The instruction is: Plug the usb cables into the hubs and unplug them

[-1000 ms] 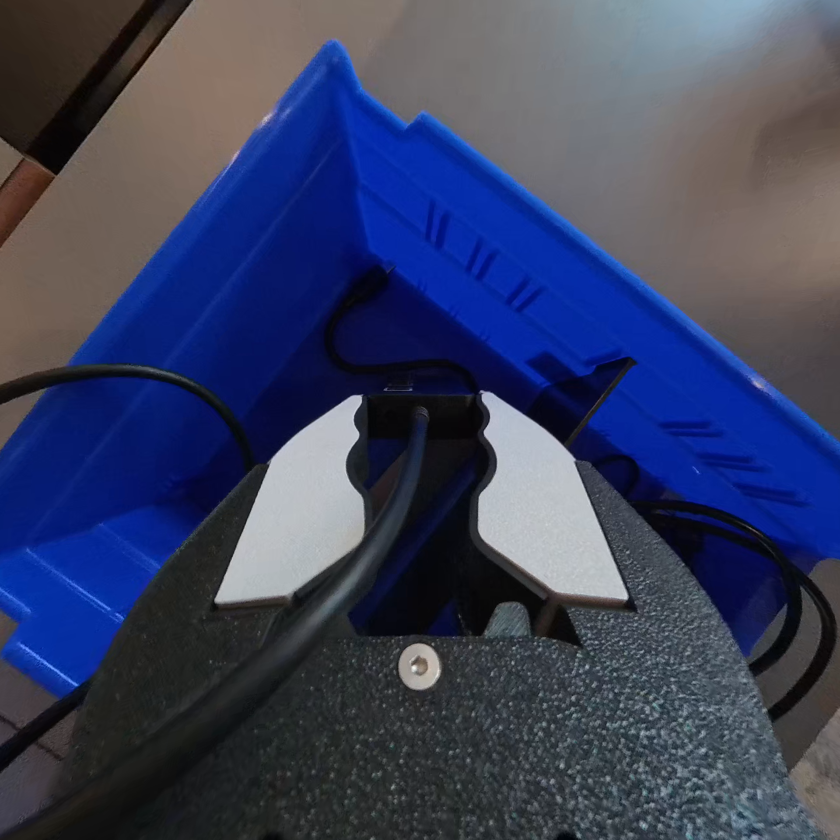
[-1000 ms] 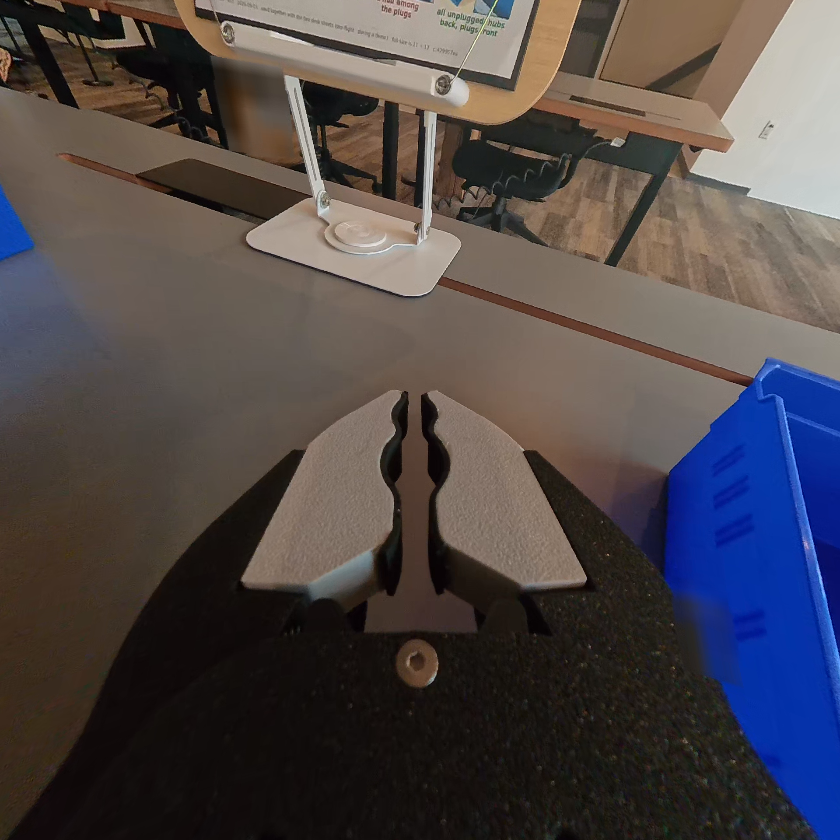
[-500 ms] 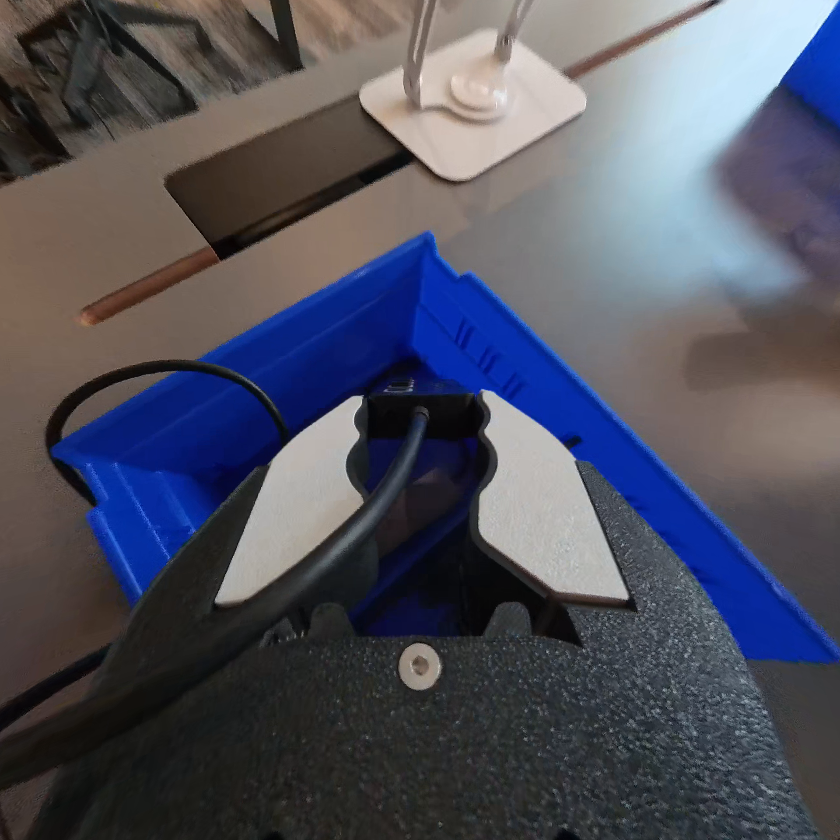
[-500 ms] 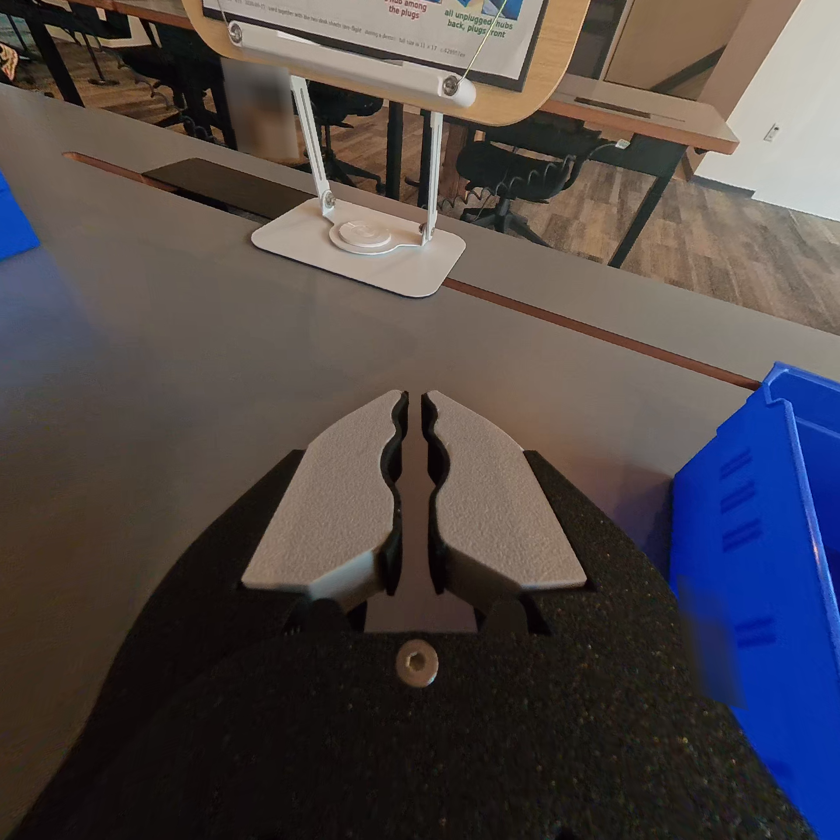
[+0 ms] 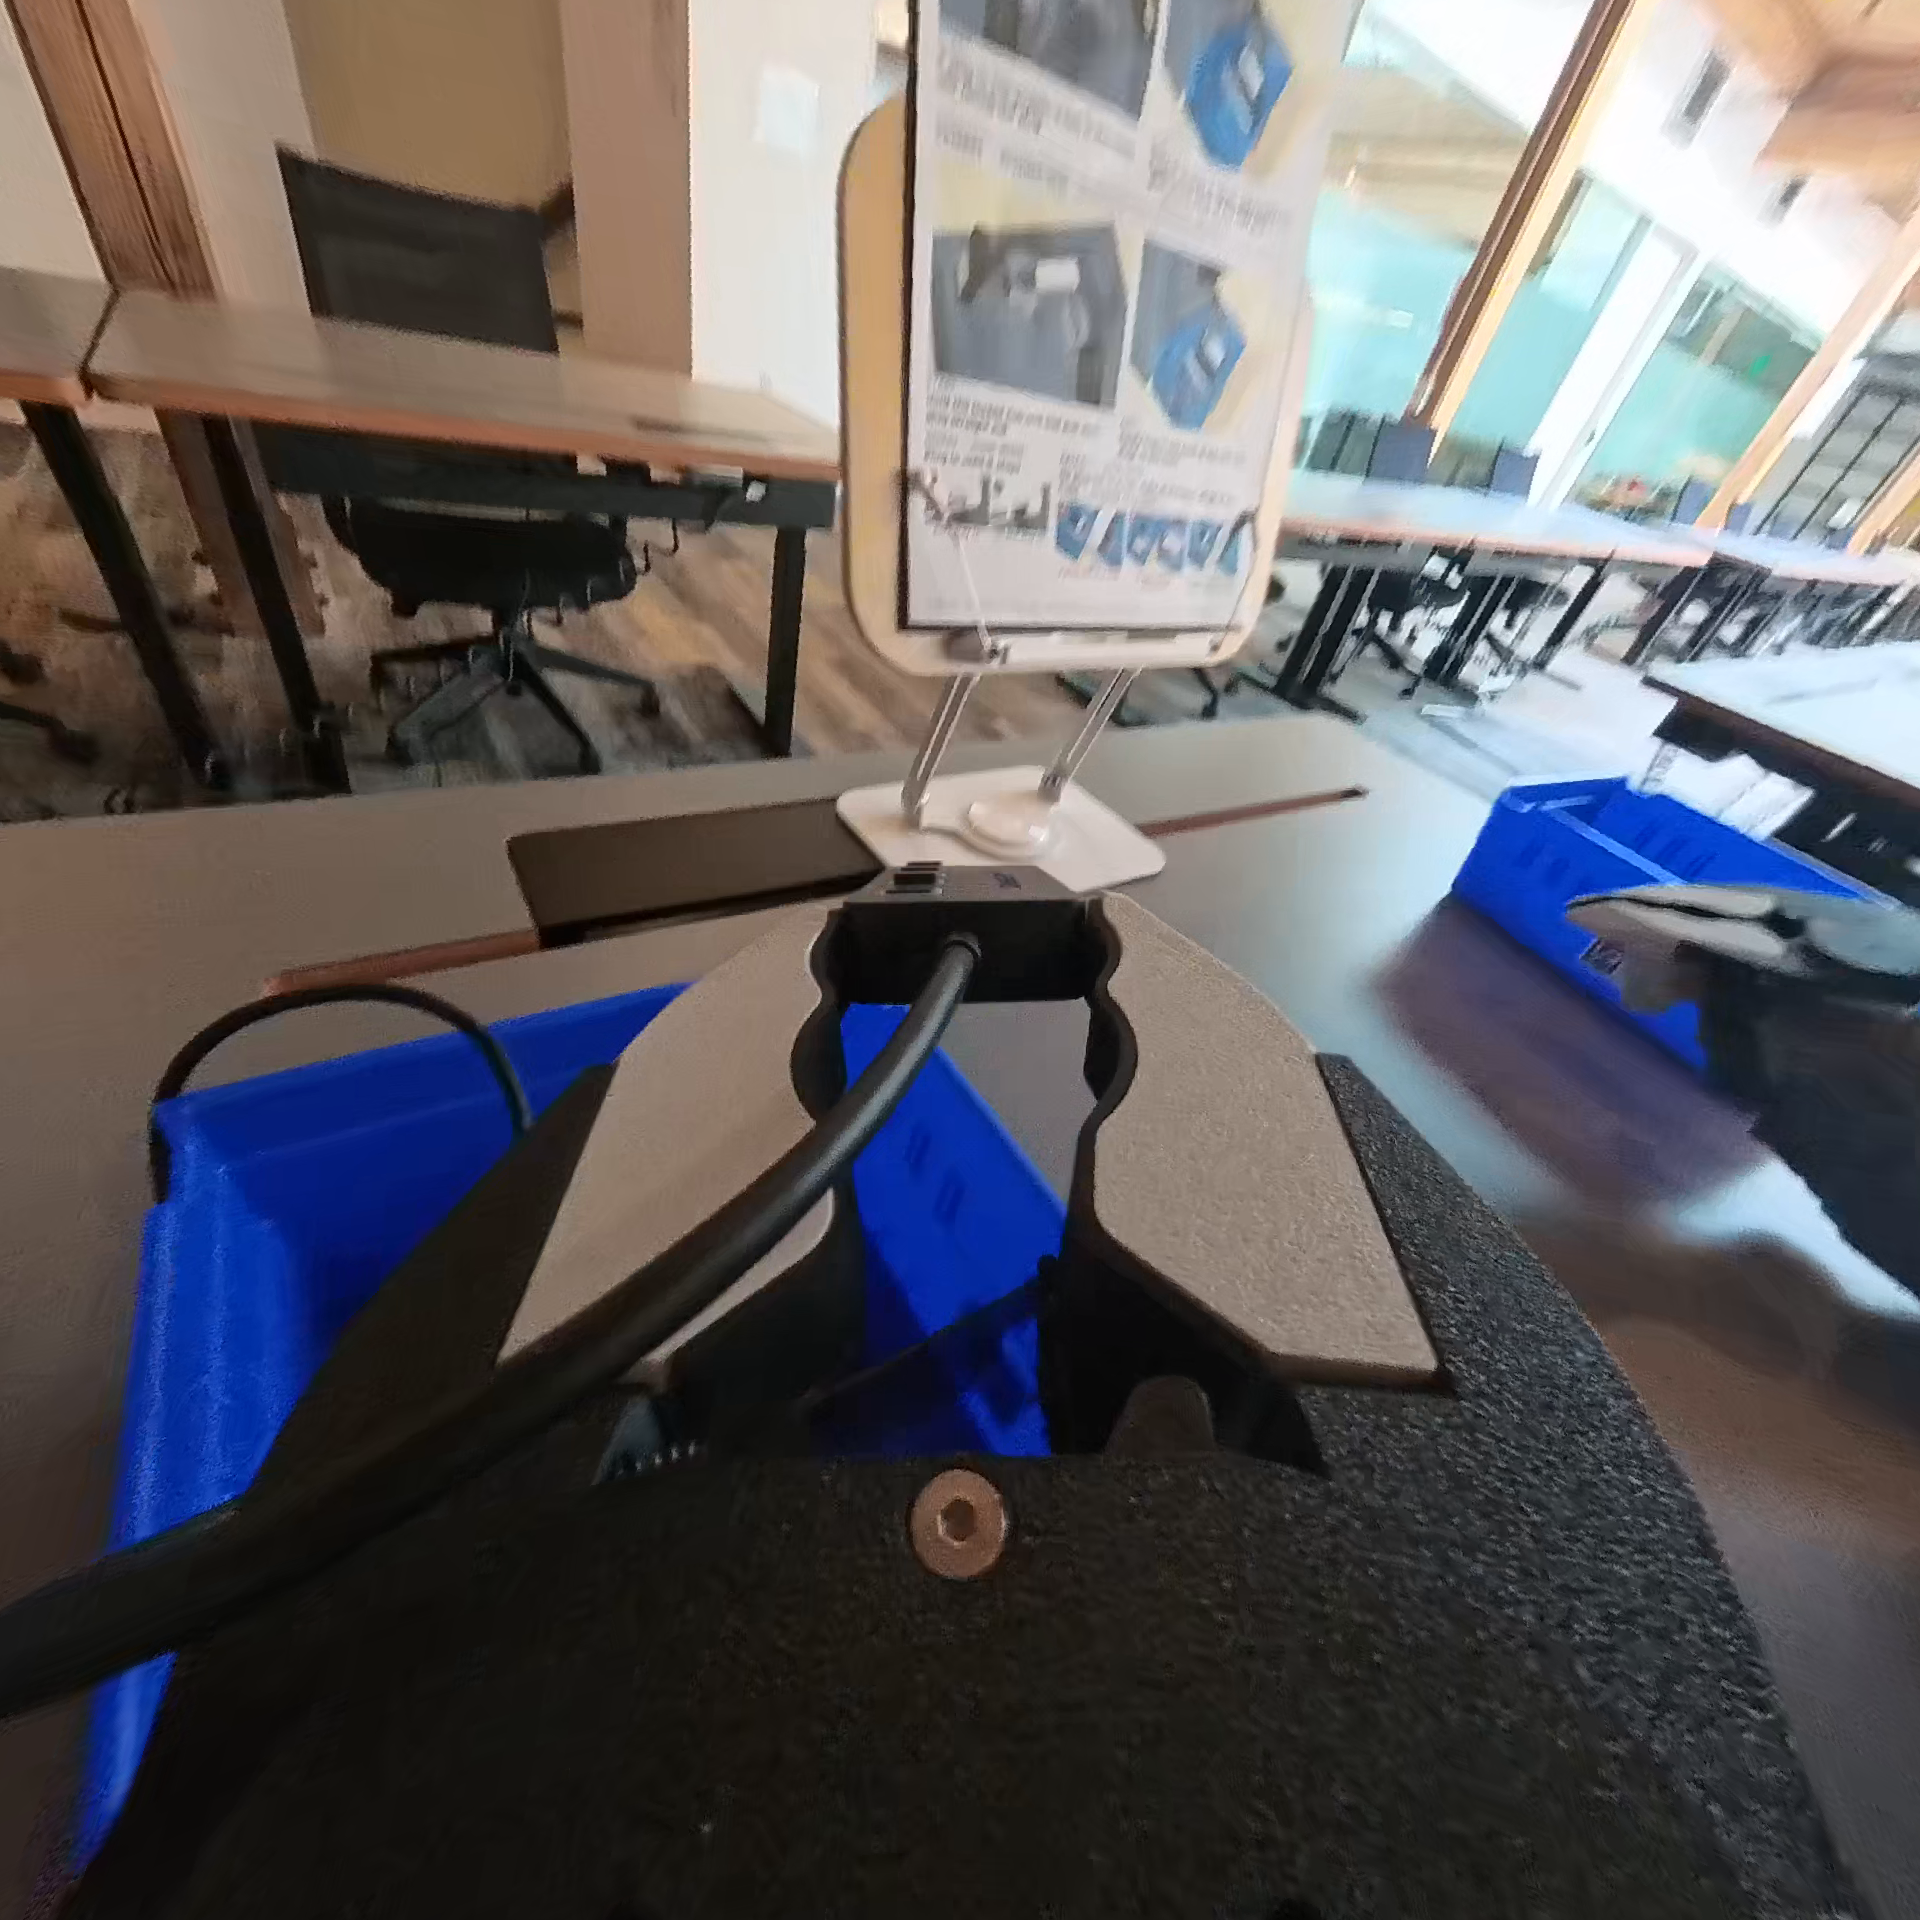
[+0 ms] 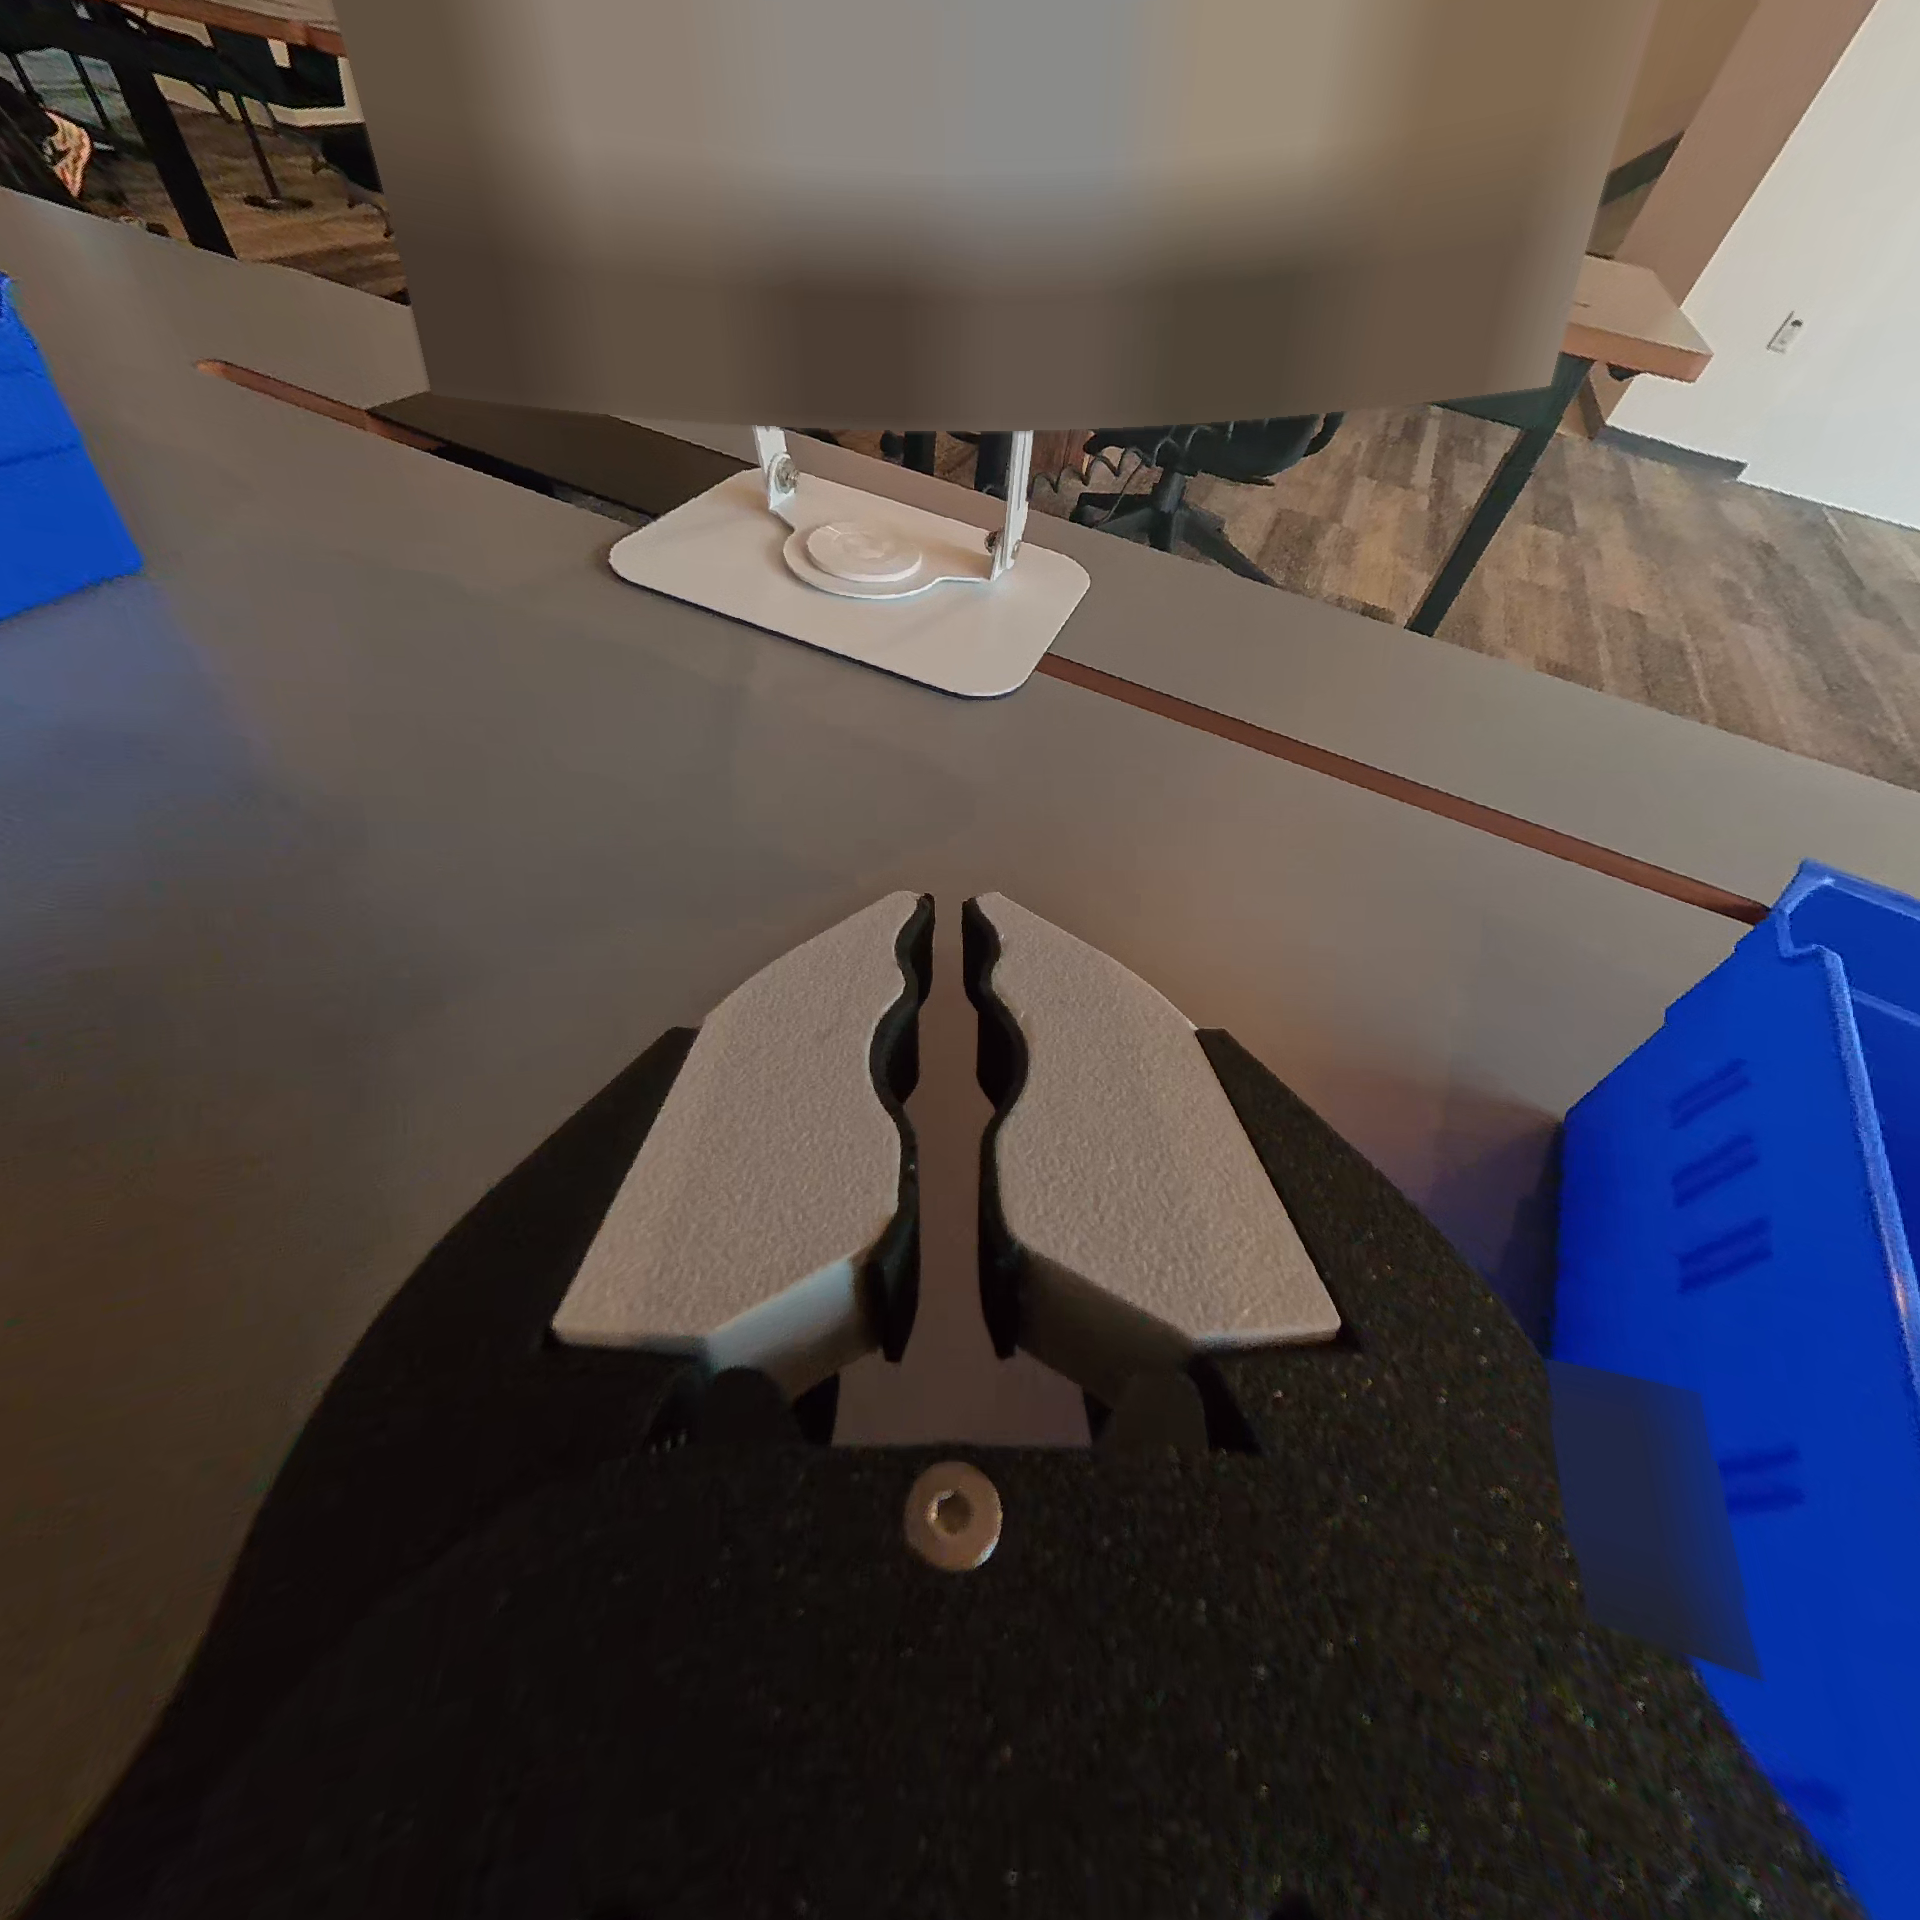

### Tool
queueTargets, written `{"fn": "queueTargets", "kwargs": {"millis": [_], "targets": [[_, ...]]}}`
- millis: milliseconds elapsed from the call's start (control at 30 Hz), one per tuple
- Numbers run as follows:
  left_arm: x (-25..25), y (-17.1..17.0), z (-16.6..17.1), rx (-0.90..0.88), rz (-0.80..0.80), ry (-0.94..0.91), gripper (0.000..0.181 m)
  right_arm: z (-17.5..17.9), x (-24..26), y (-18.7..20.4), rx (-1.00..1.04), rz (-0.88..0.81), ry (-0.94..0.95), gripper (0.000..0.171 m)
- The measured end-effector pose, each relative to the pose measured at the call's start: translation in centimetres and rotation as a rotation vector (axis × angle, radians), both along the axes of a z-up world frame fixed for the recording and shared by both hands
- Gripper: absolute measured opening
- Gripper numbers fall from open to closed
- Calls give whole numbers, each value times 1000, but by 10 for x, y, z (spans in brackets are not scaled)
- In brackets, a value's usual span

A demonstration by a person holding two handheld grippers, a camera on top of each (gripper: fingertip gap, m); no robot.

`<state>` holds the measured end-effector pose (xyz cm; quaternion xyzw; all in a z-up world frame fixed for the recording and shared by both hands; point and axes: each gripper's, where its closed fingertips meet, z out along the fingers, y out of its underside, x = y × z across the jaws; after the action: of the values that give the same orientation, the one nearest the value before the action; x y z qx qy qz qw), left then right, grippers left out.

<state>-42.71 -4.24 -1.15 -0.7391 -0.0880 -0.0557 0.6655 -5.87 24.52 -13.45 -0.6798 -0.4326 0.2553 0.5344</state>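
My left gripper (image 5: 961,961) is shut on a black USB hub (image 5: 961,935), gripped across its width at the fingertips. The hub's black cable (image 5: 831,1164) runs back over the left finger and out at the lower left. The hub hangs in the air above a blue bin (image 5: 312,1195), where a loop of black cable (image 5: 343,1013) rises over the rim. My right gripper (image 6: 948,914) is shut and empty, hovering over the grey table (image 6: 312,831). It also shows blurred at the right of the left wrist view (image 5: 1766,925).
A white stand base (image 6: 852,582) carries a sign board (image 5: 1070,343) at the table's far edge, beside a black cable slot (image 5: 686,873). A second blue bin (image 6: 1714,1195) stands right of my right gripper. Desks and office chairs lie beyond. The left gripper's tips are roughly 50 cm from the right gripper's.
My left gripper has lifted the hub up out of the blue bin and tilted from looking down into it to looking level across the table. My right gripper has hardly moved.
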Motion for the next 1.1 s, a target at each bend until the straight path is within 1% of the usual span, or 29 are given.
{"fn": "queueTargets", "kwargs": {"millis": [200, 300, 433, 633, 833, 1100], "targets": [[36, -3, 27, 188, -31, -50, 43, 1, -4, -5, 4, 25, 5, 5], [56, -4, 35, 261, -58, -69, 43, 3, -6, -8, 7, 40, 13, 5], [80, -1, 39, 315, -98, -97, 43, 5, -8, -12, 14, 60, 19, 5], [117, 6, 42, 367, -169, -132, 43, 8, -13, -19, 28, 97, 35, 5], [145, 17, 36, 389, -236, -189, 43, 10, -20, -29, 40, 158, 36, 6], [176, 35, 28, 403, -323, -248, 43, 24, -33, -59, 147, 315, 75, 11]]}}
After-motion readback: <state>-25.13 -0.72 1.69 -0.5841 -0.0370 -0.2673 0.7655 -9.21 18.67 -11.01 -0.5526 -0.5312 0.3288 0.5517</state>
